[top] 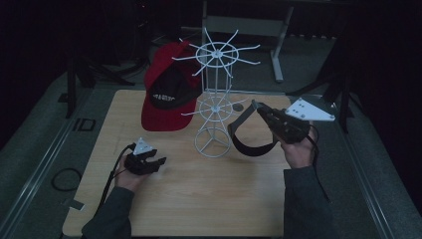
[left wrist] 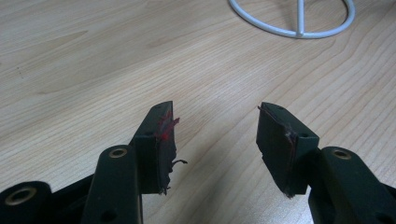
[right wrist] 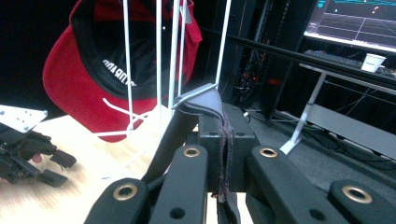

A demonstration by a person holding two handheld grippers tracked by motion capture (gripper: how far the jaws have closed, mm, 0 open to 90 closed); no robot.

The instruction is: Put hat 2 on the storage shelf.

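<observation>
A white wire hat rack [top: 215, 99] stands mid-table on its ring base [left wrist: 299, 21]. A red cap [top: 166, 89] with a black lining hangs on the rack's left side; it also shows as the red cap [right wrist: 79, 79] behind the rack wires [right wrist: 159, 56]. My right gripper [top: 259, 110] is shut on a dark band [top: 249, 142], whose loop hangs below toward the rack base. In the right gripper view the band [right wrist: 201, 105] is pinched between the jaws of my right gripper [right wrist: 224, 135], and its top touches a lower wire hook [right wrist: 196, 91]. My left gripper [top: 158, 164] rests low over the table, open and empty, its jaws [left wrist: 215, 135] well apart.
The wooden table [top: 199, 199] is bordered by grey floor and rails. A cable loop [top: 64, 178] lies on the floor at left. Behind the table stand a metal frame [top: 278, 50], a monitor [right wrist: 355, 21] and a paper cup [right wrist: 373, 60].
</observation>
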